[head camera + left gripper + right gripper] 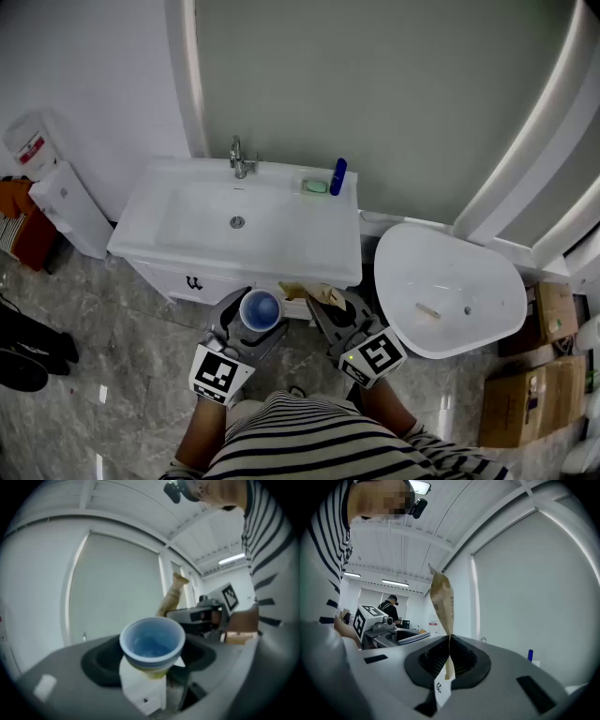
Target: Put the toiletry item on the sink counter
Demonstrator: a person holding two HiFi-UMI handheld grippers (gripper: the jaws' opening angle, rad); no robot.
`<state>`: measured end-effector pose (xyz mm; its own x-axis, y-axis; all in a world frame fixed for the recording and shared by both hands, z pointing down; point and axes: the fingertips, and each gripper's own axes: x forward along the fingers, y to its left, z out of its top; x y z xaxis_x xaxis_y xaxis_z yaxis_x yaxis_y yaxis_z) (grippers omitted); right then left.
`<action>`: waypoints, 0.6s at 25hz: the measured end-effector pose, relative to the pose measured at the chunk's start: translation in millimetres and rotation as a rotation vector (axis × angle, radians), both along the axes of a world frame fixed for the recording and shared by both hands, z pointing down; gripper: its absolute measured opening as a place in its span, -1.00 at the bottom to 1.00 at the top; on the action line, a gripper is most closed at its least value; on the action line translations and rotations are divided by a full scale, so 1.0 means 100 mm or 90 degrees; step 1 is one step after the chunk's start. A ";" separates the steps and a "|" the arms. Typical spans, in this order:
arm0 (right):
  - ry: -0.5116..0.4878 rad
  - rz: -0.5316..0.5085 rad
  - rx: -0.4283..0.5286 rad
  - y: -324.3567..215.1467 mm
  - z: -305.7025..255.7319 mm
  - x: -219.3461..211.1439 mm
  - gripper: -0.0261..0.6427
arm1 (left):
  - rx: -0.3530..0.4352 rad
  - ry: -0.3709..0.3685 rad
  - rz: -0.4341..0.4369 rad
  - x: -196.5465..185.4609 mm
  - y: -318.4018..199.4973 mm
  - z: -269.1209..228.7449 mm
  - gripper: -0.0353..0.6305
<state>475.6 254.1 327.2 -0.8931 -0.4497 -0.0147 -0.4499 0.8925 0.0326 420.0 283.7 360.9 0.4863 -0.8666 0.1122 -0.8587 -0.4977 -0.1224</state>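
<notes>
A blue cup [261,308] stands upright between the jaws of my left gripper [255,328], just in front of the white sink counter [155,192]. In the left gripper view the cup [152,641] fills the gap, and the left gripper [150,670] is shut on its lower body. My right gripper [330,311] is shut on a tan paper packet [306,292] that points toward the counter's front edge. In the right gripper view the packet [442,597] rises straight up from the pinched jaws of the right gripper [450,645].
On the counter are a tap [241,159], a soap dish with green soap [315,187] and a blue bottle [337,176] at the back right. A white oval fixture [450,291] stands to the right, cardboard boxes [525,398] beyond it. A white bin [70,211] stands left.
</notes>
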 end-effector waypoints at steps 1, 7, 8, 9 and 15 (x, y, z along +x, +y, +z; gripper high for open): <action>0.000 0.001 0.000 -0.01 0.01 0.00 -0.89 | 0.000 0.000 0.000 0.00 0.00 0.01 0.22; 0.002 0.000 -0.002 -0.04 0.05 0.00 -0.89 | -0.003 0.000 0.000 0.00 -0.04 0.05 0.21; 0.002 0.000 -0.002 -0.04 0.05 0.00 -0.89 | -0.002 -0.001 0.000 0.00 -0.04 0.05 0.21; 0.003 0.000 -0.001 -0.04 0.05 0.01 -0.89 | 0.000 0.000 0.000 0.01 -0.05 0.04 0.21; -0.005 -0.010 -0.004 -0.04 0.03 0.04 -0.89 | -0.004 -0.007 0.000 0.05 -0.05 0.05 0.21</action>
